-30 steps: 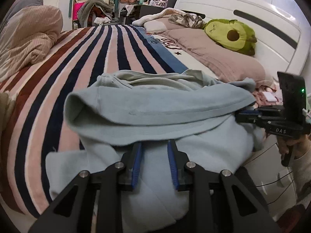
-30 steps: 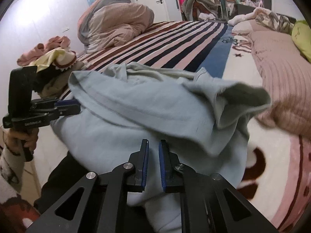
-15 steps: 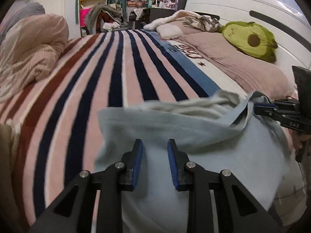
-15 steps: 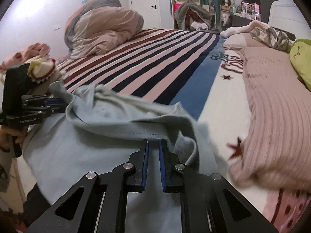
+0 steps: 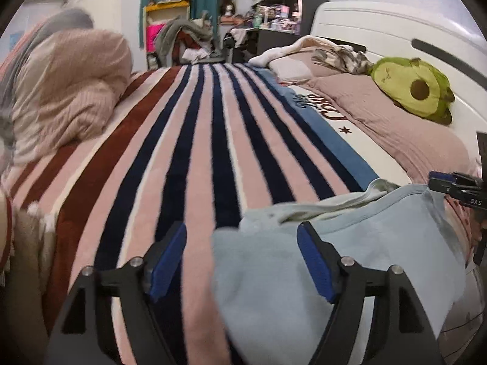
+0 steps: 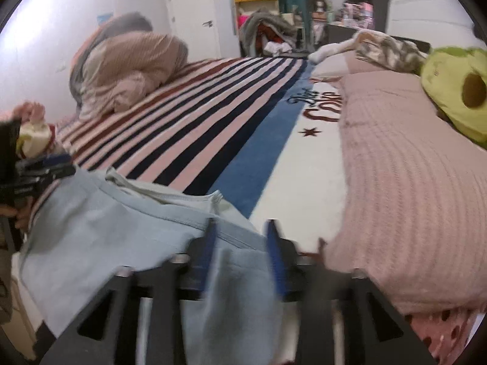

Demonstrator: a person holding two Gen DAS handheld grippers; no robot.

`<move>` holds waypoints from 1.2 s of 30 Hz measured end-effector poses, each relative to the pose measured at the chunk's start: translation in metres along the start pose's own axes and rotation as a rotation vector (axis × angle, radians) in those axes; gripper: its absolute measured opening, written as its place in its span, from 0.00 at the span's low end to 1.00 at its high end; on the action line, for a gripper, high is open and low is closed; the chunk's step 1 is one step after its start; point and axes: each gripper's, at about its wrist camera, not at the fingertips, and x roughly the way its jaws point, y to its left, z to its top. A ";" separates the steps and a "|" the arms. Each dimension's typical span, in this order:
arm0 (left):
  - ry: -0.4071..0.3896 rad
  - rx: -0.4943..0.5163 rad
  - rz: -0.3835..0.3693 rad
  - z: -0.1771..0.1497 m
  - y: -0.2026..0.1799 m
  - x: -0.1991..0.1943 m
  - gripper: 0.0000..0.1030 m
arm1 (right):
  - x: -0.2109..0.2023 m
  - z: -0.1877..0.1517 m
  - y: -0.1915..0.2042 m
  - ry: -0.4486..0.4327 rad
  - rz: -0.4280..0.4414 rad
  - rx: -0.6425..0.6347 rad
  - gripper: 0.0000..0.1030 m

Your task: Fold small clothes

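Underneath everything lies one bed, covered by a striped blanket (image 5: 194, 140) in pink, navy and dark red bands with a blue edge. One bunched beige duvet (image 5: 70, 91) sits on its far left side, and one long pink pillow (image 6: 404, 182) runs along the right, with one green avocado plush toy (image 5: 417, 89) at its far end. One light blue garment (image 5: 350, 258) lies on the near edge of the blanket, its paler lining showing along the top fold. Two grippers are in view. The left gripper (image 5: 242, 261) has its jaws spread wide apart, the garment's left portion lying between them but not pinched. The right gripper (image 6: 242, 252) is motion-blurred; its jaws stand parted, with a fold of the garment between the blue pads (image 6: 278, 261).
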 end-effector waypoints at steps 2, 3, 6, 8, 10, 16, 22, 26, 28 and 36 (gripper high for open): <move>0.033 -0.047 -0.017 -0.010 0.011 0.001 0.74 | -0.006 -0.004 -0.011 0.007 0.003 0.047 0.49; 0.049 -0.059 -0.026 -0.015 0.013 0.002 0.74 | -0.006 -0.007 -0.014 0.026 0.009 0.058 0.50; 0.107 -0.087 -0.077 -0.032 0.015 0.010 0.74 | 0.000 -0.020 -0.015 0.094 0.065 0.064 0.57; 0.122 -0.102 -0.102 -0.039 0.012 0.013 0.74 | 0.005 -0.028 -0.013 0.133 0.074 0.063 0.57; 0.118 -0.112 -0.129 -0.044 0.008 0.014 0.73 | 0.007 -0.034 -0.009 0.144 0.067 0.054 0.57; 0.066 -0.067 -0.131 -0.042 -0.006 0.003 0.17 | -0.006 -0.037 0.001 0.079 0.034 0.024 0.14; -0.045 -0.023 -0.075 -0.025 -0.014 -0.018 0.06 | -0.026 -0.025 0.015 -0.033 0.005 -0.050 0.04; -0.111 0.012 -0.016 -0.010 -0.017 -0.025 0.02 | -0.031 -0.012 0.016 -0.080 -0.018 -0.065 0.04; -0.125 0.004 -0.006 -0.003 -0.012 -0.024 0.02 | -0.029 -0.004 0.013 -0.092 -0.023 -0.051 0.04; -0.046 -0.017 0.026 -0.001 0.002 0.010 0.02 | 0.011 -0.010 0.007 -0.010 -0.046 -0.030 0.05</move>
